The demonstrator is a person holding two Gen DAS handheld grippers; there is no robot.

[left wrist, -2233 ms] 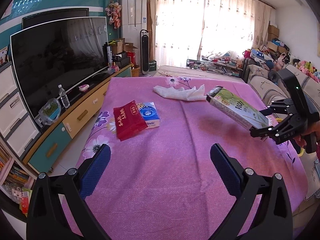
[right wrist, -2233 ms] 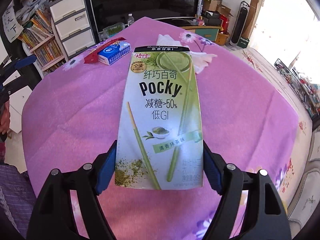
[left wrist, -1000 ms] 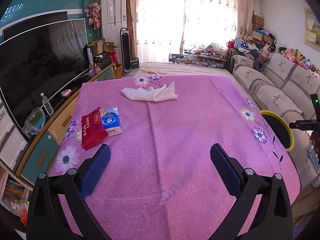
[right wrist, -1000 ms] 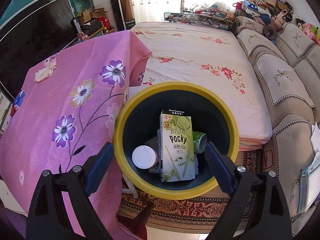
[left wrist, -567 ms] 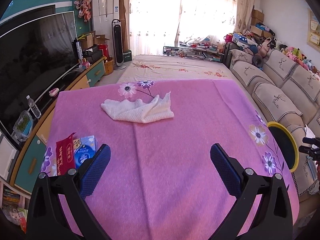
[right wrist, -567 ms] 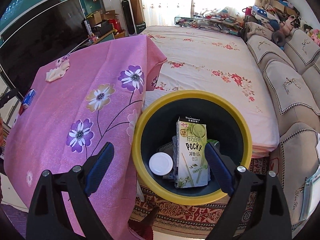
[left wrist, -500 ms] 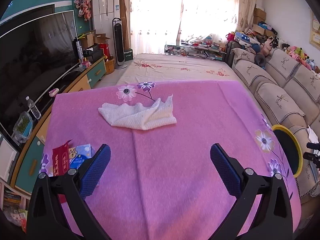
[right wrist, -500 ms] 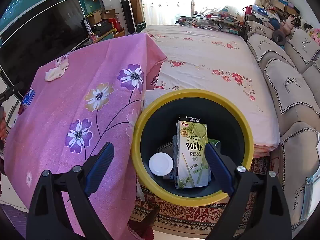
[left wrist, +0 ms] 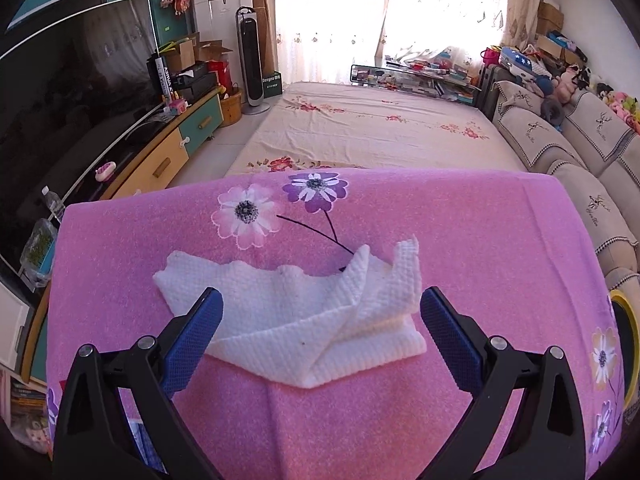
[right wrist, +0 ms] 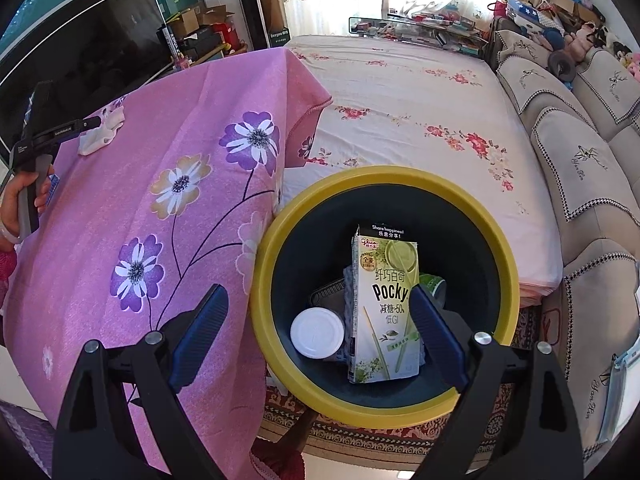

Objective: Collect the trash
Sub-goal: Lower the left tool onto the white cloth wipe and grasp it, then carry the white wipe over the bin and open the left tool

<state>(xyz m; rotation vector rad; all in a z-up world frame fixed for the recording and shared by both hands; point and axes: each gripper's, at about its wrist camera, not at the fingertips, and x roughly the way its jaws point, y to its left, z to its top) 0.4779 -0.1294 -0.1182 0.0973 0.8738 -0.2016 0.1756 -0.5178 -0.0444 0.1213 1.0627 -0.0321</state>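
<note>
While my L gripper [left wrist: 320, 320] gapes empty round the paper towel [left wrist: 296, 320], R gripper [right wrist: 320, 328] hangs wide, empty, w/ Pocky box [right wrist: 384, 312] in the bin [right wrist: 272, 264].

A white dimpled paper towel [left wrist: 296, 320] lies on a pink tablecloth [left wrist: 460, 232] printed with purple and white flowers. The dark bin [right wrist: 384, 184] has a yellow rim; the Pocky box [right wrist: 382, 308] is green and white.

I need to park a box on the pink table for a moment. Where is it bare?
Bare cloth lies beyond the white paper towel toward the pink tablecloth far edge, and right of it toward the yellow-rimmed bin. Crowded: under the open left gripper.
</note>
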